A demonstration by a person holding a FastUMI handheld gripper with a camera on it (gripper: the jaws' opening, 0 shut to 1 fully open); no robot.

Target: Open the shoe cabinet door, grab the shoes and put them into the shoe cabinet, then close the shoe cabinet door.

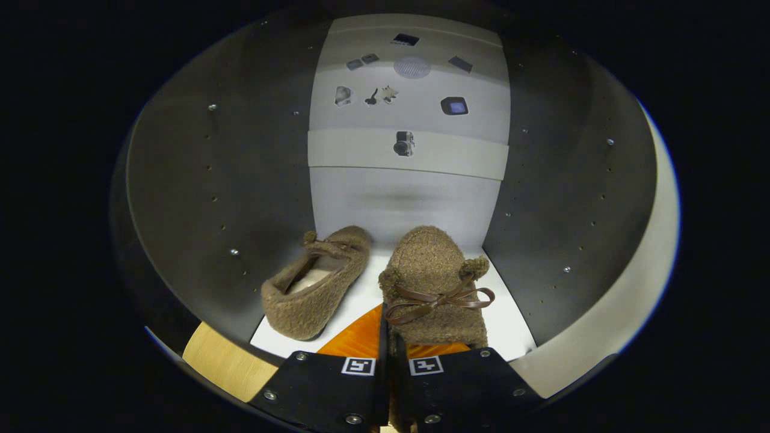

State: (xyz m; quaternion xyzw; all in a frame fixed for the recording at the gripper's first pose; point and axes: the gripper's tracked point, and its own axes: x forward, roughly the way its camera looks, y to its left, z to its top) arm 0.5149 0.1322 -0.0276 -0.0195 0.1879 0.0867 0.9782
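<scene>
Gripper (388, 361) was clamped on right slipper (434, 282) heel, long axis pointing far into cabinet (198, 198), left slipper (317, 282) lying just beside it.

Cabinet interior narrow: dark side walls (198, 198) close in on both flanks, pale back panel (397, 198) closed off the far end. Right shoe (433, 282) sat directly ahead of the tongs (388, 355), heel pinched between the nearly closed fingers, blocking the centre line. Left shoe (316, 282) lay angled beside it, near the left wall. A white floor strip (511, 325) stayed free right of the held shoe; a narrow wedge opened between the shoes.
</scene>
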